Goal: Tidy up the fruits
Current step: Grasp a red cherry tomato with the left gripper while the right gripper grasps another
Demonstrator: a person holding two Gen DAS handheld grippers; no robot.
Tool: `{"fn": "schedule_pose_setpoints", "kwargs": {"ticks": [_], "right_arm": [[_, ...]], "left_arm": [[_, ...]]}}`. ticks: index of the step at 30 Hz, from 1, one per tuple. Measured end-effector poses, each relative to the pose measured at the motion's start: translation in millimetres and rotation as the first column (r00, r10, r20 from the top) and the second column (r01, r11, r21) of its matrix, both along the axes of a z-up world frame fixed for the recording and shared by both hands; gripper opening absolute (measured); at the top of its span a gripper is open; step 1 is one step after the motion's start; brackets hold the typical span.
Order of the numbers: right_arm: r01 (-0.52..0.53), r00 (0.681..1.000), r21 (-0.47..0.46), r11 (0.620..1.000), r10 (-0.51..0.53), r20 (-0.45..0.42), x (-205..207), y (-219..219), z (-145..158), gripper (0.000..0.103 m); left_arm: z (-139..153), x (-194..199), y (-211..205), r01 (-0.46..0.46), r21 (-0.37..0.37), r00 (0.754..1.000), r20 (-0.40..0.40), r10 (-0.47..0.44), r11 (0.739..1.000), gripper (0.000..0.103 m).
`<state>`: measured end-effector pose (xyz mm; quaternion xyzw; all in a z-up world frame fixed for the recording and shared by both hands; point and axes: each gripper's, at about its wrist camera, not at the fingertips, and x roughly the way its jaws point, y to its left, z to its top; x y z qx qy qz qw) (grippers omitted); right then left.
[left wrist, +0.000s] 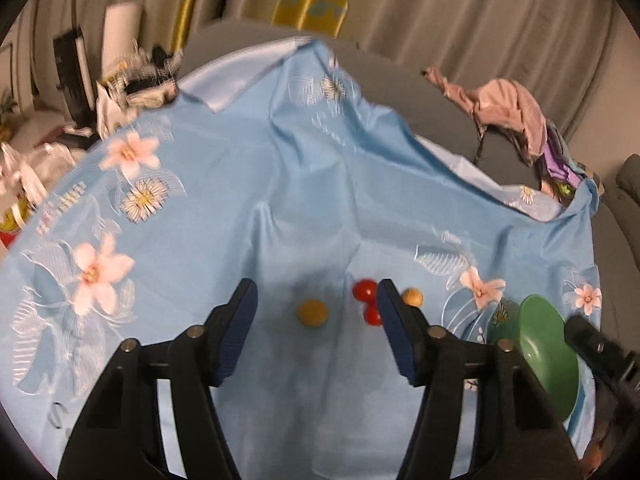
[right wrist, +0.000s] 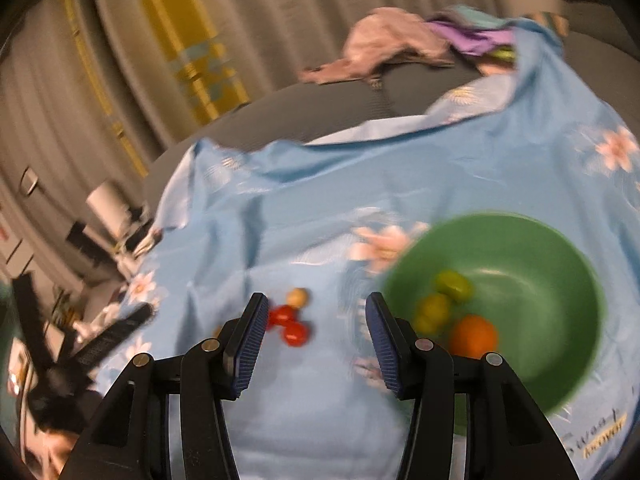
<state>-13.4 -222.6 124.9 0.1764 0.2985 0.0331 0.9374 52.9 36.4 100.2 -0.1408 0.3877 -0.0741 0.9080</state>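
Both my grippers, left gripper (left wrist: 316,312) and right gripper (right wrist: 316,322), were open, holding nothing. The yellow fruit (left wrist: 312,313) lay between my left fingers; best to center, then squeeze gently before carrying it to the green bowl (right wrist: 560,280).

Home: curtains (left wrist: 460,8), sofa (left wrist: 420,92), laundry (left wrist: 516,116)

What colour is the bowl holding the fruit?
Green. The bowl shows best in the right wrist view, with two yellow-green fruits and an orange one inside.

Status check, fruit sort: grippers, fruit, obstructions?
Left gripper open, empty. Right gripper open, empty. Green bowl holds three fruits; two red fruits, two yellow ones on blue cloth. Nothing blocking.
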Motion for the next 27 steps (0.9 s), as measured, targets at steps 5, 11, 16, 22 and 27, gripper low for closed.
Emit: {"fn": "schedule_pose_setpoints", "kwargs": {"ticks": [5,11,16,22,27], "right_arm": [[-0.115,0.989,-0.038,0.993,0.111,-0.097,52.5,35.7,-8.1,0.051],[-0.132,0.958,0.011,0.991,0.13,-0.255,87.2,46.2,-67.2,0.036],[-0.129,0.935,-0.084,0.988,0.093,-0.341,95.2,54.7,-98.3,0.036],[-0.128,0.932,-0.113,0.985,0.08,-0.353,96.8,58.1,-114.3,0.035],[-0.129,0.93,-0.087,0.988,0.09,-0.358,91.9,53.8,-112.3,0.034]], "left_arm": [[-24.7,22.9,-7.4,0.056,-0.05,0.994,-0.091,-0.06,0.997,0.044],[-40.2,39.5,-10.6,0.079,-0.128,0.984,-0.147,-0.097,0.989,0.023],[-44.5,51.4,-12.2,0.094,-0.198,0.978,-0.165,-0.127,0.976,0.023],[-51.8,60.1,-30.5,0.145,-0.235,0.964,-0.185,-0.191,0.961,0.023],[-59.7,65.0,-45.9,0.178,-0.228,0.953,-0.201,-0.225,0.957,0.023]]}}
